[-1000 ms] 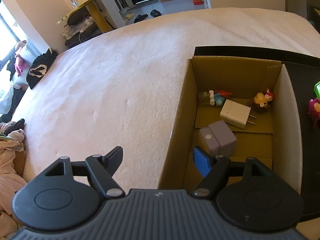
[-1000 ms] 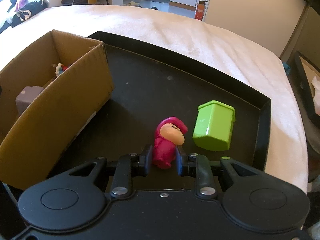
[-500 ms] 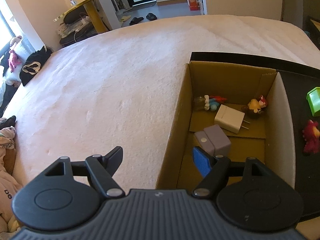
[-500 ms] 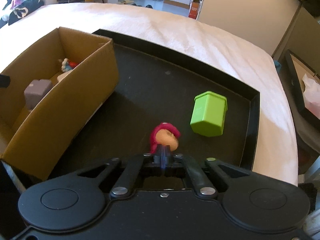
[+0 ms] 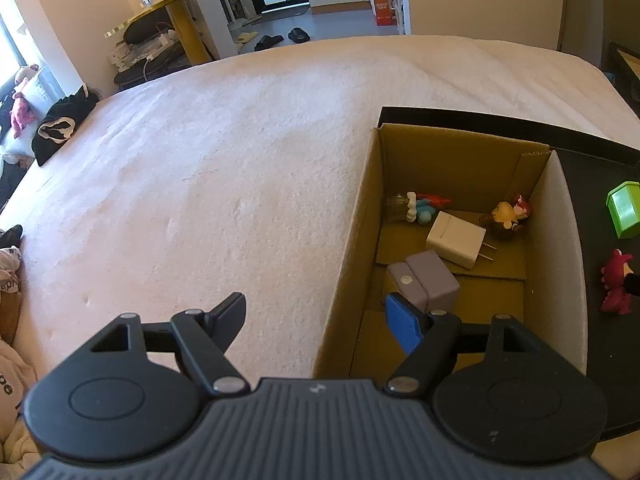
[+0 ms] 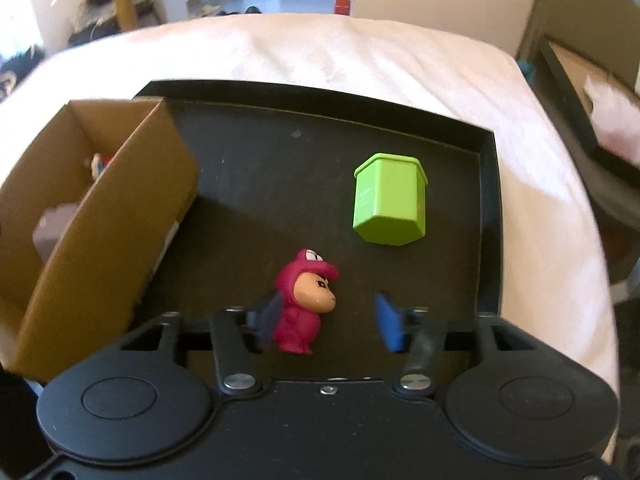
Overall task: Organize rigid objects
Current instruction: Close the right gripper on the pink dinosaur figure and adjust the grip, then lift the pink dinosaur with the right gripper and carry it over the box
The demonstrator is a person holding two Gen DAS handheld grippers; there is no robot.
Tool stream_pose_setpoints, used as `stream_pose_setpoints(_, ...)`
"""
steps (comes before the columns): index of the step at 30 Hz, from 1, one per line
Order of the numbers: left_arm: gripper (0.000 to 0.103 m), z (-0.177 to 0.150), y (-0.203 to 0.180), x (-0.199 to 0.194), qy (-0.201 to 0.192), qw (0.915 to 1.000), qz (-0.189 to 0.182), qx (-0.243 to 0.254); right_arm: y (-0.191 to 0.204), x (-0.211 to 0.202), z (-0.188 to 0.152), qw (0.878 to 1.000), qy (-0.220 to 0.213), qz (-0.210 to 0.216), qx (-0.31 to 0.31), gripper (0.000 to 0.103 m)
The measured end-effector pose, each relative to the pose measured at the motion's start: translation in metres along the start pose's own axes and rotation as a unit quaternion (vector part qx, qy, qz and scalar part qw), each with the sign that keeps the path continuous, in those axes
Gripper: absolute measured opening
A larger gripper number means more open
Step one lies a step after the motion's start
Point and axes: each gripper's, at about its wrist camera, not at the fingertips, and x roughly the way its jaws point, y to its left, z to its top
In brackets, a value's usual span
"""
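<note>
A pink hooded figurine stands upright on the black tray. It is between the fingers of my right gripper, close against the left finger and well apart from the blue-padded right one. These jaws are opening. Farther back on the tray lies a green hexagonal container on its side. My left gripper is open and holds nothing, its fingers straddling the left wall of the cardboard box. Inside the box lie a white charger, a grey block and two small figurines.
The box stands in the tray's left part, on a bed with a pale pink cover. Clothes and a black mask lie past the bed's left edge. A dark framed tray sits off the bed to the right.
The right jaws went from shut to parted, and the pink figurine now stands upright between them. The right view has rolled. The left gripper stays as it was.
</note>
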Motion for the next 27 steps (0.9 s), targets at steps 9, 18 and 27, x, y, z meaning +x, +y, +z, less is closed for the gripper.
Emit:
stream_pose_setpoints(9, 0.076, -0.002, -0.007, 0.001, -0.005, 0.9998, 0.011, 0.018, 0.008, 0.027, 0.002, 1.0, 0.014, -0.015, 0.003, 0.059)
stream_pose_setpoints(18, 0.076, -0.001, -0.01, 0.003, 0.008, 0.9995, 0.015, 0.027, 0.016, 0.025, -0.003, 0.999, 0.022, -0.019, -0.035, 0.037)
stream_pose_setpoints(27, 0.076, -0.002, -0.006, 0.0, -0.003, 0.9998, 0.011, 0.015, 0.022, -0.006, 0.003, 0.998, -0.008, -0.017, -0.054, 0.037)
